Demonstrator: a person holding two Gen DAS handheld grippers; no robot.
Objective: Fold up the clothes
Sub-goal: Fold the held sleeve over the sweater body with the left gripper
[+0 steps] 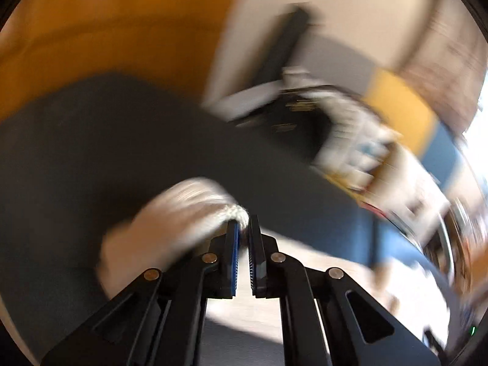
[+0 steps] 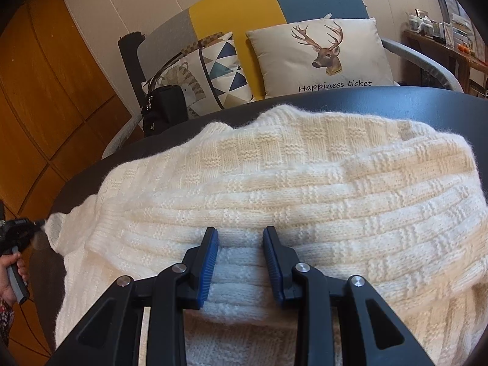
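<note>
1. Your dark round tabletop (image 2: 396, 97) carries the cream, chunky basket-weave knit sweater (image 2: 305, 177), which is spread across most of it and hangs over the near edge.
2. Behind it stands a grey, yellow and blue sofa (image 2: 244, 18) with a white deer-print cushion (image 2: 323, 58).
3. Your right gripper (image 2: 241, 244) rests on the sweater's near fold, its blue-padded jaws partly apart with a ridge of knit between them; whether the pads press it you cannot tell.
4. Your left gripper (image 1: 244, 225) is pinched closed on a corner of the sweater (image 1: 170, 222), in a blurred view.
</note>
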